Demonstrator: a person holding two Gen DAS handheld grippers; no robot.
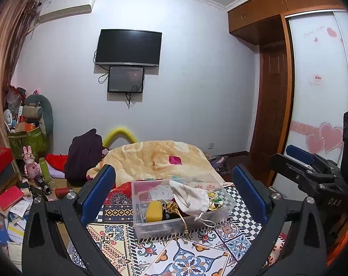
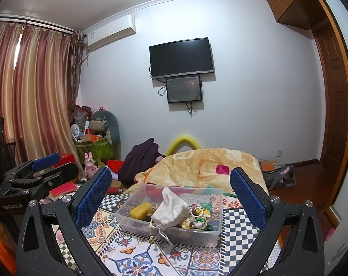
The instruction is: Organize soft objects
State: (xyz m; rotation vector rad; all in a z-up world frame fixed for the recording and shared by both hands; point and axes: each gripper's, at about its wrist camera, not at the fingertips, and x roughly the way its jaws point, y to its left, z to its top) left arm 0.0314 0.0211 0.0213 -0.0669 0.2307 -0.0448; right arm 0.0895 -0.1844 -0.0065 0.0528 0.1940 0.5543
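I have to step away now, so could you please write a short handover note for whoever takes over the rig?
Left gripper: open, empty, held above the mat.
Right gripper: open, empty, alongside.
Clear plastic bin sits on the patterned mat; inside are a white drawstring pouch, a yellow sponge and small fabric bits.
Done: these items are in the bin.
Left: cannot tell; nothing soft lies loose on the mat.

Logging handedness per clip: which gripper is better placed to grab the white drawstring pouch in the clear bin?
Right, marginally. The white pouch sits near centre between the open right gripper fingers; from the left gripper, also open, it lies slightly right of centre.
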